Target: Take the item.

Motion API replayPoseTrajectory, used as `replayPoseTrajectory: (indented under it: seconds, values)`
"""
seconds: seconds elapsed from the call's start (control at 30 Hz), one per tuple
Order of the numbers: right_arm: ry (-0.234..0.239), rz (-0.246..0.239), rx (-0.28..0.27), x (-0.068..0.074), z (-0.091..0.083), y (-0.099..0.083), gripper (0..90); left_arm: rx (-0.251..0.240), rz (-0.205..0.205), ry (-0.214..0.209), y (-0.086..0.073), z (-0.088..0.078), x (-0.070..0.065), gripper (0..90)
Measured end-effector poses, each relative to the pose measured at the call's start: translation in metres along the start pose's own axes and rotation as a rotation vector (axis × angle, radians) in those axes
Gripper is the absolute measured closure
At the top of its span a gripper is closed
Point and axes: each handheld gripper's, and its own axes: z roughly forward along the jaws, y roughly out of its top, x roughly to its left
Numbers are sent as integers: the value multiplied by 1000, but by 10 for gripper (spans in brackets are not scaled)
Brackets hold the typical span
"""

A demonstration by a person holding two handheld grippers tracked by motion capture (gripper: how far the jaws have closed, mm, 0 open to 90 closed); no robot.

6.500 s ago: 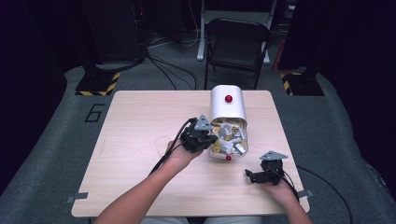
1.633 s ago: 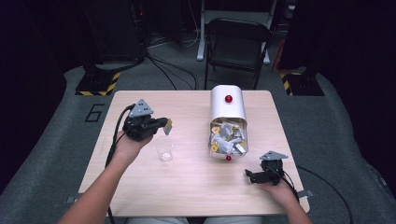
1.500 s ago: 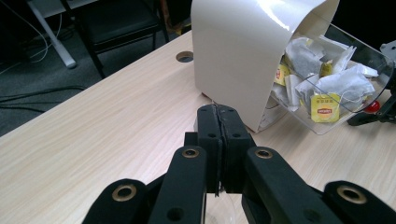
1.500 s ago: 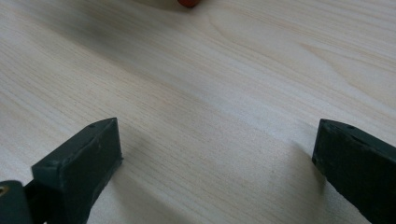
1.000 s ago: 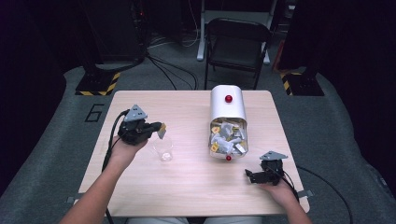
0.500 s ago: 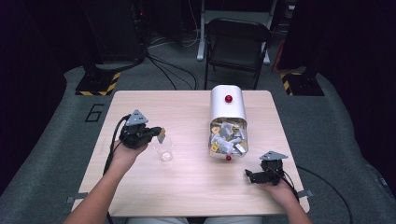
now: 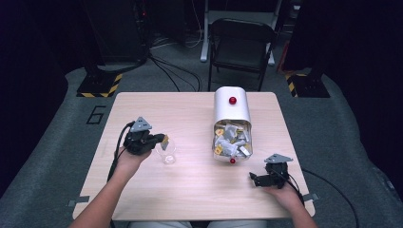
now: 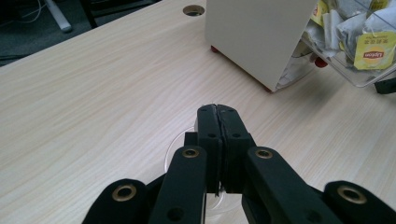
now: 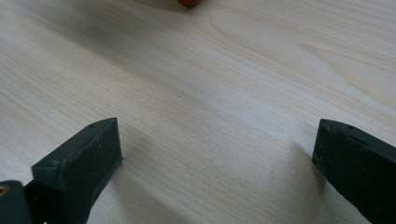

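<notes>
A light, wood-grain tabletop [image 7: 190, 190] seen from above, with a person's forearms coming in from the near edge.

The left hand-held gripper [image 7: 159, 140] sits over the left half of the tabletop, its jaws pressed together on a small tea bag [image 7: 164, 141]. The tea bag is a flat paper packet, pale with a yellow label; it hangs at the jaw tips right above the rim of a clear glass cup [image 7: 168, 153]. Which way its long axis runs is too small to tell. In the left gripper view the two black jaws meet in a thin seam, and the cup's round transparent rim [image 8: 180, 140] curves just beneath them. The cup stands upright on the tabletop, and whether anything lies inside it cannot be told.

To the right of centre lies a white dispenser box [image 7: 232, 110] with rounded corners, its long axis running from the far edge toward the person. A red knob [image 7: 232, 100] sits on its top. At its near end a clear plastic bin [image 7: 231, 142] is packed with loose tea bags [image 7: 227, 140], white paper with yellow tags, jumbled at all angles. The left gripper view shows one yellow tag [image 8: 374, 49] through the bin's clear wall.

The right hand-held gripper [image 7: 259, 179] rests near the tabletop's near right corner, well apart from the cup. Its dark, blocky jaws stand wide apart, with bare wood between them.
</notes>
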Motion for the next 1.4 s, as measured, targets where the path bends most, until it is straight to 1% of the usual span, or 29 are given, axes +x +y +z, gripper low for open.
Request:
replayPoseTrajectory:
  seconds: [0.1, 0.23, 0.3, 0.63, 0.67, 0.87, 0.93, 0.97, 1.07, 1.1, 1.13, 1.2, 1.37, 1.4]
  values:
    - [-1, 2, 1, 0, 0, 0, 7, 2, 0, 5, -2, 2, 0, 887]
    - [-1, 1, 0, 0, 0, 0, 7, 5, -7, 4, -5, 5, 0, 887]
    - [0, 1, 0, 0, 0, 0, 7, 15, -6, 3, -7, 6, 1, 887]
    - [-1, 2, 1, 0, 0, 0, 7, 23, -22, -1, -15, 15, 0, 886]
    - [-1, 1, 0, 0, 0, 0, 7, 33, -23, -2, -16, 16, 1, 886]
    - [0, 0, 1, 0, 0, 0, 7, 45, -30, -1, -20, 21, 1, 883]
    - [-1, 0, 0, 0, 0, 0, 7, 49, -25, -3, -21, 22, 2, 878]
    - [0, 0, 0, 0, 0, 0, 7, 48, -35, -1, -22, 23, 2, 871]
    - [0, 0, 0, 0, 0, 0, 7, 52, -35, -6, -22, 23, 3, 846]
    - [-1, 1, 0, 0, 0, 0, 7, 51, -29, -8, -22, 23, 3, 843]
    - [0, 0, 0, 0, 0, 0, 7, 49, -34, -8, -22, 23, 2, 828]
    - [-1, 1, 0, 0, 0, 0, 7, 36, -46, -9, -22, 22, 2, 804]
    - [0, 0, 0, 0, 0, 0, 7, 25, -45, -2, -22, 19, 3, 737]
    - [-1, 1, 1, 0, 0, 0, 7, 16, -48, 1, -22, 16, 4, 724]
